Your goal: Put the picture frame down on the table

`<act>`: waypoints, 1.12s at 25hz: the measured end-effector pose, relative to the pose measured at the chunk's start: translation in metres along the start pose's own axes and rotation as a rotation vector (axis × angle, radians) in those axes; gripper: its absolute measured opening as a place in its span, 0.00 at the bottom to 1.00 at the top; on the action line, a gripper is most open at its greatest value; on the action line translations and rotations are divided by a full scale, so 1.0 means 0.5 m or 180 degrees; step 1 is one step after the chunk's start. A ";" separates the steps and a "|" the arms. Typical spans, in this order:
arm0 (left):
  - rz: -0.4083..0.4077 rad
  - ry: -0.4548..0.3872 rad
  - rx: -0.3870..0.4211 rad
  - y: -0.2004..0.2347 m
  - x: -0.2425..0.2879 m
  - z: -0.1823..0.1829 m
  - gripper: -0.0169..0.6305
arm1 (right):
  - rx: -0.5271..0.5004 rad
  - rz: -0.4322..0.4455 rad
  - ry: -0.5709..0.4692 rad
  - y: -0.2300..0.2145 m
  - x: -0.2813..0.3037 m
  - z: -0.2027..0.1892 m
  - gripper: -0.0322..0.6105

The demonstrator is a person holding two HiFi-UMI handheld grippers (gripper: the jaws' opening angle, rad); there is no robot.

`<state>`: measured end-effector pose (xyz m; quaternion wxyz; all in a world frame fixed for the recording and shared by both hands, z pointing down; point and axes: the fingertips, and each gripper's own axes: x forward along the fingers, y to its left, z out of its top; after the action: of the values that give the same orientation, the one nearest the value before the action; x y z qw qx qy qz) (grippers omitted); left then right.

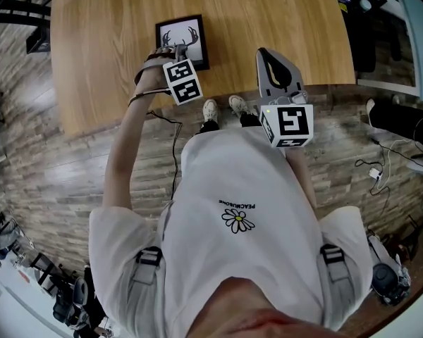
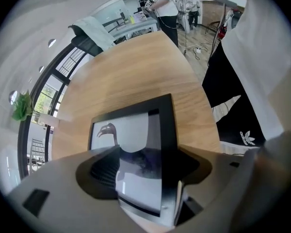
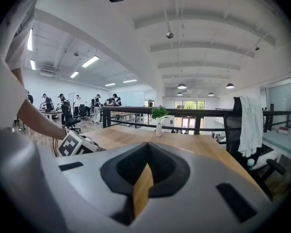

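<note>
Setting picture frame (image 1: pixel 185 37) on bench (image 1: pixel 268 20)
Gripping its edge in left claw (image 2: pixel 146 178), right claw (image 3: pixel 143 178) pinched shut, empty; next, gotta lay flat and let go.

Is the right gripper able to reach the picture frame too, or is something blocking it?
Probably yes. Only bare table lies between the right gripper and the picture frame, which the left gripper grips by its near edge. The right jaws are together, so they would need to open first.
</note>
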<state>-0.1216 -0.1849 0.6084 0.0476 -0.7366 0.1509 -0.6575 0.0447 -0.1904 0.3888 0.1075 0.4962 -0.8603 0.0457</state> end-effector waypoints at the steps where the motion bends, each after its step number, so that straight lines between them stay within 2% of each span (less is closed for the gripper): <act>1: -0.0009 0.0002 0.0006 -0.004 0.004 -0.001 0.53 | 0.0011 -0.0001 0.0004 -0.002 0.000 -0.001 0.06; 5: -0.0095 0.0019 0.0005 -0.019 0.015 -0.003 0.55 | 0.0029 0.0000 0.0010 -0.003 -0.002 -0.004 0.06; 9: -0.0628 0.0173 -0.0059 -0.051 0.022 -0.009 0.57 | 0.0063 -0.0004 0.0044 -0.004 0.000 -0.013 0.06; 12: -0.0773 0.0247 -0.0044 -0.061 0.025 -0.015 0.58 | 0.0052 -0.0007 0.0063 0.001 0.001 -0.017 0.06; 15: -0.0818 0.0190 -0.0080 -0.061 0.027 -0.015 0.58 | 0.0071 -0.0029 0.0079 -0.007 0.000 -0.021 0.06; 20: -0.1181 0.0053 -0.0342 -0.056 0.028 -0.007 0.58 | 0.0151 -0.0055 0.0097 -0.018 0.001 -0.030 0.06; 24: -0.1168 0.0184 -0.0279 -0.059 0.025 -0.008 0.58 | 0.0139 -0.0025 0.0100 -0.010 0.007 -0.027 0.06; 28: -0.1156 0.0072 -0.0327 -0.059 0.026 -0.007 0.58 | 0.0117 0.0004 0.0097 -0.004 0.012 -0.030 0.06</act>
<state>-0.1191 -0.1602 0.6291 -0.1113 -0.7458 0.0494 -0.6550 0.0459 -0.1936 0.4045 0.1114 0.4968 -0.8579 0.0692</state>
